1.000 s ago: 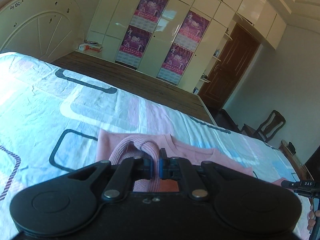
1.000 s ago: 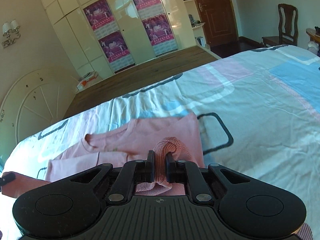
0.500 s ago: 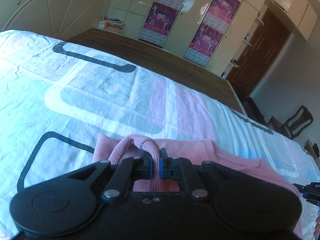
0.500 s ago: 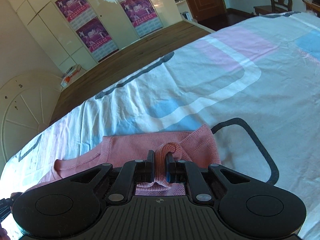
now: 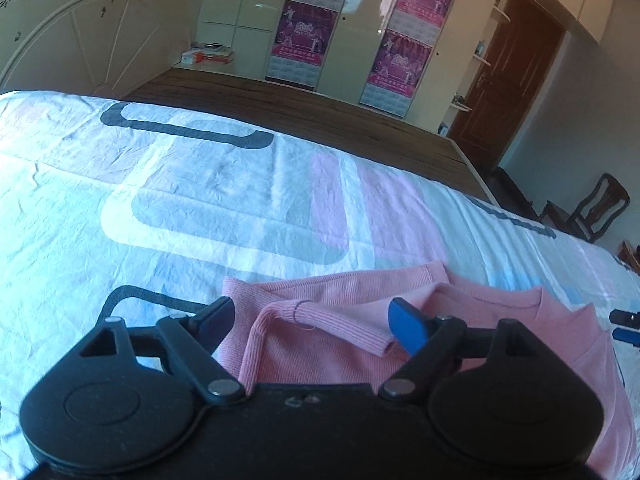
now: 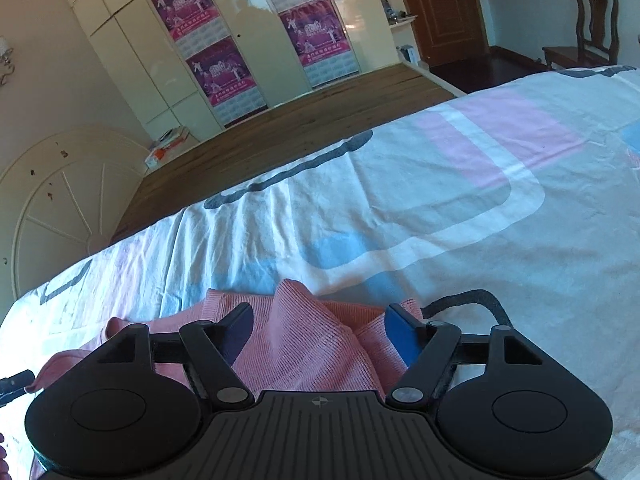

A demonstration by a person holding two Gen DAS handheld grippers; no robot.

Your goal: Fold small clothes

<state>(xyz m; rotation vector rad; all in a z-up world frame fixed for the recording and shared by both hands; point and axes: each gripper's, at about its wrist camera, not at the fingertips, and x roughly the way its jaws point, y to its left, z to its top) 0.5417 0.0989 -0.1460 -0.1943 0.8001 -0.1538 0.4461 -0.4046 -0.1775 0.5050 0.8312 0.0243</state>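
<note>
A pink knit sweater (image 5: 344, 344) lies on the patterned bedsheet (image 5: 208, 208), its lower part folded up over the body. My left gripper (image 5: 312, 316) is open, its jaws spread on either side of the ribbed hem, which lies loose between them. In the right wrist view the sweater (image 6: 304, 340) bunches up in a small peak between the open jaws of my right gripper (image 6: 320, 320). The tip of the right gripper (image 5: 624, 324) shows at the right edge of the left wrist view.
Beyond the bed's far edge lies a wooden floor (image 5: 304, 108). White wardrobes with purple posters (image 5: 304, 28) line the far wall. A brown door (image 5: 516, 76) and a wooden chair (image 5: 592, 208) stand to the right. A cream headboard (image 6: 60, 200) is at the left.
Both grippers carried the sweater's hem forward over the body, lowered it to the bed, then opened and let go of the fabric.
</note>
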